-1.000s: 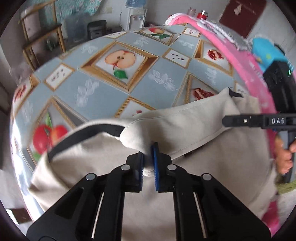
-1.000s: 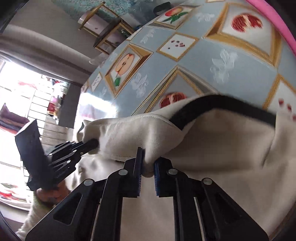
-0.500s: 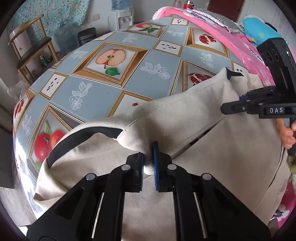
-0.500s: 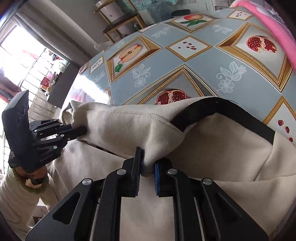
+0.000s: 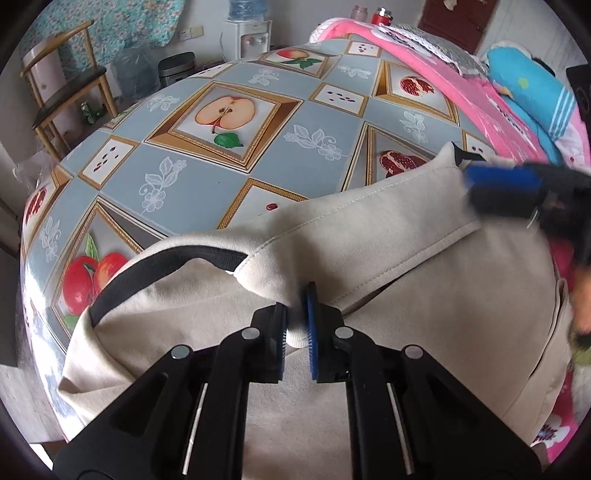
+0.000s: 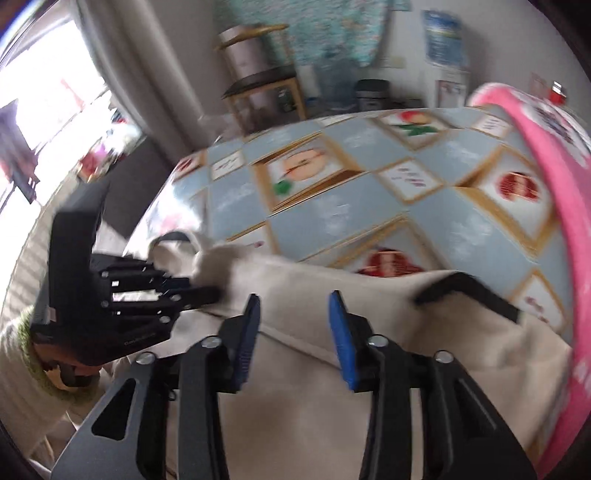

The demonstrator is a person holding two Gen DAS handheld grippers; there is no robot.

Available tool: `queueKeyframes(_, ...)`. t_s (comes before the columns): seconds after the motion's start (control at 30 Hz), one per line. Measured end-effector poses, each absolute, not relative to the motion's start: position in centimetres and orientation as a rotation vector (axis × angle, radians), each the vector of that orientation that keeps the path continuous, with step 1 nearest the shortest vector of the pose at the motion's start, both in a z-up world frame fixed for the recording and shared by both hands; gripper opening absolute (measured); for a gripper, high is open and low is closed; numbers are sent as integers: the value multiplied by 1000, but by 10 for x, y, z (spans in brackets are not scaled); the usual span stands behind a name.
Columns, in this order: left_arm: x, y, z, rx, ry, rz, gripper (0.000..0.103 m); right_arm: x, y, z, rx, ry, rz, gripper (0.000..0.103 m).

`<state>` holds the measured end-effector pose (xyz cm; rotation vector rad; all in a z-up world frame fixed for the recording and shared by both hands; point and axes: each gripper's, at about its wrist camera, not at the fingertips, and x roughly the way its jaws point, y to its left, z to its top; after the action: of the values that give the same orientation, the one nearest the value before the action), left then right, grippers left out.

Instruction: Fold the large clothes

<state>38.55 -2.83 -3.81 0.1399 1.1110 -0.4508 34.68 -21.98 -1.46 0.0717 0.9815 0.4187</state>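
A large beige garment [image 5: 388,295] with black trim [image 5: 166,266] lies on the near part of the fruit-patterned table [image 5: 229,177], its top part folded over towards me. My left gripper [image 5: 295,328] is shut on a fold of the beige cloth at the near edge. My right gripper [image 6: 293,325] hovers blurred over the garment [image 6: 332,387]; its jaws are opening and nothing is between them. In the left wrist view it shows as a blur with a blue pad [image 5: 502,181] by the cloth's right corner. In the right wrist view the left gripper [image 6: 207,293] pinches the cloth at the left.
A pink blanket [image 5: 461,85] and a blue pillow [image 5: 532,96] border the table on the right. Beyond the far edge stand a wooden chair [image 5: 62,96], a water dispenser [image 5: 247,29] and a bin [image 5: 177,66]. A bright window [image 6: 44,110] is at the left.
My right gripper has let go of the beige fold, its jaws have spread, and it has lifted and rolled away from the cloth. My left gripper keeps its hold in the same place.
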Motion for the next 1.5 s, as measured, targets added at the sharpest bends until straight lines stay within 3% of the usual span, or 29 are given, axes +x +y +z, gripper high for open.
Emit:
queueKeyframes(0.1, 385, -21, -39, 104, 1100, -458, 13, 360, -203, -48, 26, 1078, 386, 25)
queueKeyframes(0.2, 383, -3, -32, 60, 1093, -444, 24, 360, -209, -51, 61, 1074, 405, 23)
queueKeyframes(0.43, 379, 27, 11, -150, 966, -446, 22, 359, -205, -50, 32, 1082, 400, 22)
queueKeyframes(0.63, 389, -38, -32, 67, 1113, -449, 22, 357, -223, -47, 113, 1089, 413, 22)
queueKeyframes(0.7, 388, -38, -38, 61, 1109, -432, 22, 351, -243, -36, 171, 1069, 401, 24)
queueKeyframes(0.8, 387, -30, -40, 14, 1104, -445, 22, 344, -289, -19, 306, 1018, 358, 41)
queueKeyframes(0.97, 386, -27, -42, 0, 1089, -452, 21, 362, -310, -51, 465, 1176, 369, 42)
queueKeyframes(1.0, 385, -27, -42, 4, 1085, -452, 21, 366, -303, -59, 441, 1202, 378, 42)
queueKeyframes(1.07, 385, -26, -42, 4, 1078, -456, 21, 369, -286, -56, 314, 1173, 363, 15)
queueKeyframes(1.13, 385, -25, -42, -1, 1074, -465, 21, 377, -279, -51, 263, 1147, 327, 10)
queueKeyframes(1.3, 385, -25, -42, 9, 1072, -472, 20, 379, -258, -55, 45, 1106, 277, 9)
queueKeyframes(1.4, 383, -28, -42, 35, 1062, -472, 20, 369, -262, -53, 8, 1114, 264, 18)
queueKeyframes(1.47, 382, -28, -42, 45, 1058, -475, 20, 358, -267, -50, -16, 1103, 231, 35)
queueKeyframes(1.5, 382, -28, -41, 48, 1057, -477, 20, 352, -270, -45, -19, 1096, 214, 38)
